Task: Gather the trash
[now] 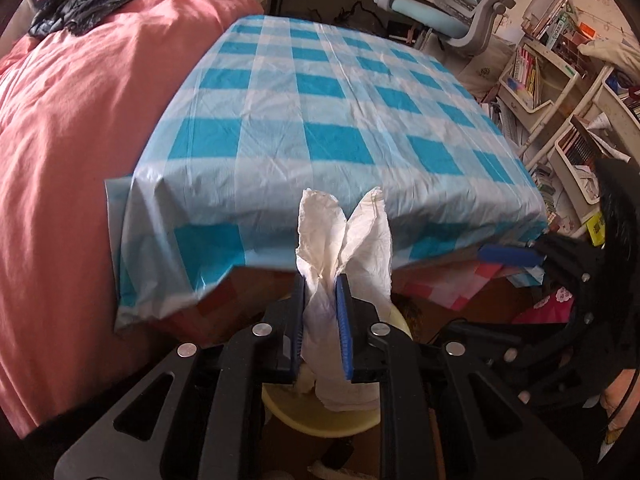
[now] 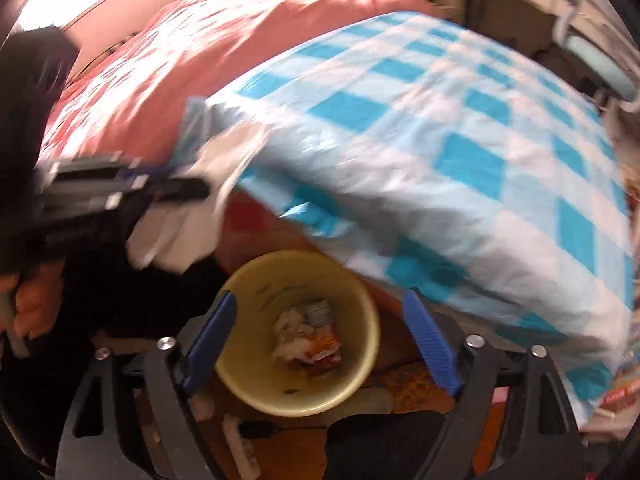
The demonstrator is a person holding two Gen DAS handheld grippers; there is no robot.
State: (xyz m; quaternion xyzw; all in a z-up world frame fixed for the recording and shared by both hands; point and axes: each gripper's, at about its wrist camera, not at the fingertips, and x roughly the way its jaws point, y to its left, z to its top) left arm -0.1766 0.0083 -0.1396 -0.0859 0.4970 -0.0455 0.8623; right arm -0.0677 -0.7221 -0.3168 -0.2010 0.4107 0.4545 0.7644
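My left gripper (image 1: 321, 280) is shut on a crumpled white tissue (image 1: 352, 240) and holds it in front of the table's near edge, above a yellow bin (image 1: 320, 420). In the right wrist view the left gripper (image 2: 192, 184) with the tissue (image 2: 176, 236) shows at the left, blurred. My right gripper (image 2: 320, 300) is open and empty, right over the yellow bin (image 2: 240, 376). The bin holds crumpled wrappers and paper (image 2: 308, 336). The right gripper (image 1: 516, 256) also shows at the right of the left wrist view.
A table with a blue and white checked cloth (image 1: 320, 120) stands ahead. A bed with a pink cover (image 1: 72, 160) lies to the left. A grey swivel chair (image 1: 460, 4) and cluttered shelves (image 1: 552, 80) stand at the back right. The floor holds assorted clutter.
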